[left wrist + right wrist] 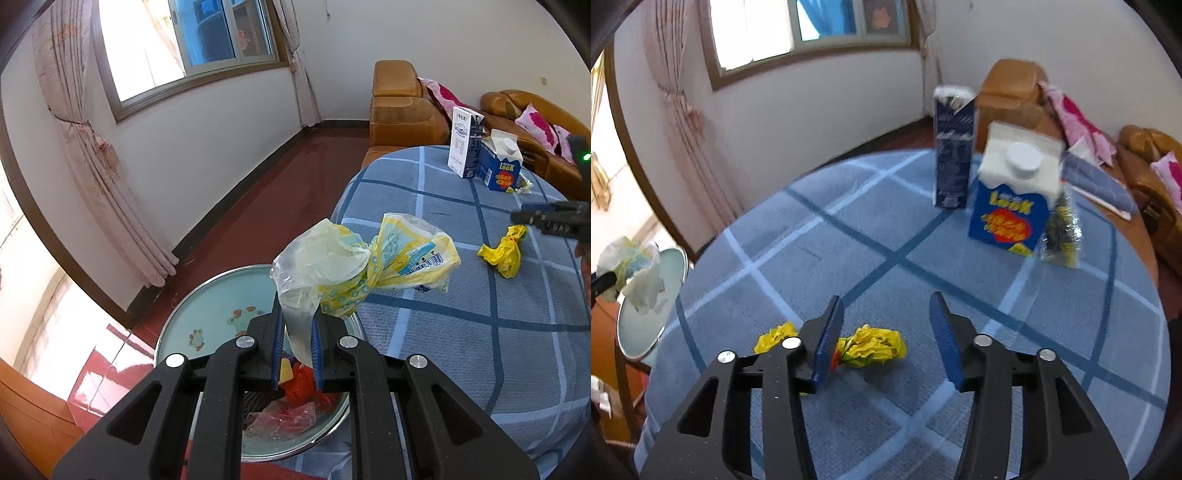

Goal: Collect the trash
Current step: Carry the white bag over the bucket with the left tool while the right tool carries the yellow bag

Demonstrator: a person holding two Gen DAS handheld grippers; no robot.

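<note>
My left gripper (298, 317) is shut on a crumpled clear and yellow plastic bag (354, 266) and holds it above a round pale blue basin (207, 306) that holds red and clear plastic scraps. The bag also shows at the far left of the right wrist view (635, 273). My right gripper (886, 314) is open and empty above the blue plaid table (849, 236). A crumpled yellow wrapper (871, 345) lies just below its left finger. It also shows in the left wrist view (504, 251).
A tall dark blue carton (953, 147), a blue and white carton with a round cap (1012, 192) and a clear yellow-printed packet (1062, 232) stand at the table's far side. Brown sofas with pink cushions (406, 110) lie beyond. The basin stands beside the table's left edge.
</note>
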